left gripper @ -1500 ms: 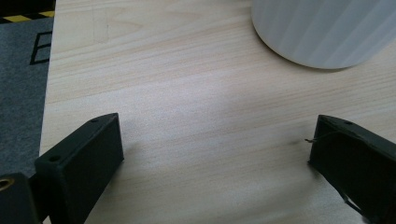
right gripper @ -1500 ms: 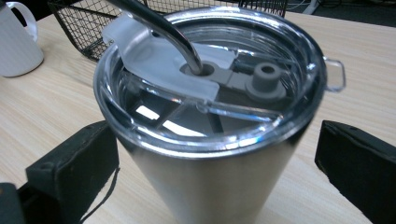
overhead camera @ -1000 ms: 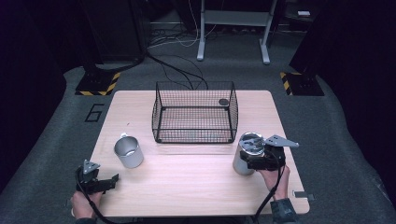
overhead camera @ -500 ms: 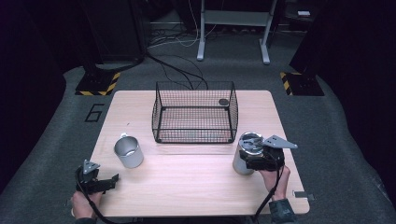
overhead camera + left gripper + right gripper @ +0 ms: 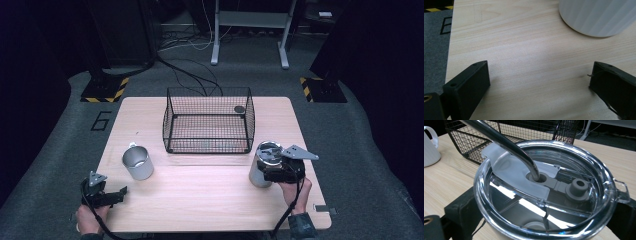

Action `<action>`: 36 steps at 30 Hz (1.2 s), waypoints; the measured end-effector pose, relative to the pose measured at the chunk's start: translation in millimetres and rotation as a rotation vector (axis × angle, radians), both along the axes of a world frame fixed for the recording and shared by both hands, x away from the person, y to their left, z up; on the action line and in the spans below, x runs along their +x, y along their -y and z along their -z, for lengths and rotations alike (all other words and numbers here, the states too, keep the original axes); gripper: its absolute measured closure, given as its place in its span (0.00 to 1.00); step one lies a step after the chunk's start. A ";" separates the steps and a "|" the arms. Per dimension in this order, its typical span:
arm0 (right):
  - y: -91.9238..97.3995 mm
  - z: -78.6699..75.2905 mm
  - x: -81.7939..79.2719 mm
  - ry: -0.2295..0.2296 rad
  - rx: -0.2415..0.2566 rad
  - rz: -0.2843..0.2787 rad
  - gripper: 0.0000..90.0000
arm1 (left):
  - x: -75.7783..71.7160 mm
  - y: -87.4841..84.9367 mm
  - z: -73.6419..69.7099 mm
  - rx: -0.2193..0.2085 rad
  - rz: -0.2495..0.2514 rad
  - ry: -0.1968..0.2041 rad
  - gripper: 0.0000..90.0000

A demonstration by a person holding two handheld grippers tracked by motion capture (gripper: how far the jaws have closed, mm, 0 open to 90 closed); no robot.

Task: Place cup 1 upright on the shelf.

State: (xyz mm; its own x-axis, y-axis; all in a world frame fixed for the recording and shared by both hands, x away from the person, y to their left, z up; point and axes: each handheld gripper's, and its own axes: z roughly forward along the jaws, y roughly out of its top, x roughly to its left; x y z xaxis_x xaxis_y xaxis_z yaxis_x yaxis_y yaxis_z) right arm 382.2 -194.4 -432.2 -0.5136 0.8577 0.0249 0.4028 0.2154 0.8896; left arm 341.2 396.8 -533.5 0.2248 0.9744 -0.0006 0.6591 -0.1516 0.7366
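Steel tumbler (image 5: 261, 169) clamped in right gripper (image 5: 280, 170), left gripper (image 5: 112, 194) wide open, empty.

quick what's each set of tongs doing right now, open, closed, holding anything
Left tongs: open, holding nothing, just short of the white mug.
Right tongs: jaws on both sides of the lidded steel tumbler, apparently shut on it.

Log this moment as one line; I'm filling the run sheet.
right gripper: shut on tumbler, straw through lid | left gripper: open, short of mug | basket: mid-table
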 end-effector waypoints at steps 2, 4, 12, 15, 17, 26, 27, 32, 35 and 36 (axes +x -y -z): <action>-0.7 -1.9 -0.2 -0.003 -0.009 0.002 0.04 | -0.1 -0.2 -0.4 -0.002 0.003 -0.005 0.03; -0.6 -4.1 -0.7 0.000 -0.004 0.000 0.04 | -0.1 -0.2 -0.4 -0.002 0.003 -0.005 0.03; -2.4 -14.2 -2.4 0.009 -0.007 -0.017 0.04 | -0.2 -0.3 -0.5 0.001 0.004 -0.006 0.03; -3.9 -19.8 -3.5 0.007 -0.007 -0.028 0.04 | 0.0 -0.1 -0.1 -0.001 0.003 0.000 0.03; -4.0 -21.0 -3.7 0.008 -0.008 -0.033 0.04 | 0.0 0.0 0.2 -0.001 0.001 0.003 0.03; -10.6 -34.4 -4.6 0.010 -0.008 -0.062 0.04 | 0.1 -0.2 0.0 -0.001 0.003 0.002 0.03; -10.6 -34.4 -4.6 0.010 -0.008 -0.062 0.04 | 0.1 -0.2 0.0 -0.001 0.003 0.002 0.03; -13.8 -42.6 -5.0 0.012 -0.008 -0.083 0.04 | -0.1 0.0 0.0 0.001 0.001 0.001 0.03; -15.3 -44.7 -5.4 0.012 -0.011 -0.088 0.04 | 0.0 0.1 0.1 -0.001 0.001 0.002 0.03; -16.6 -46.7 -5.5 0.012 -0.015 -0.093 0.04 | 0.0 0.1 0.2 -0.001 0.001 0.003 0.03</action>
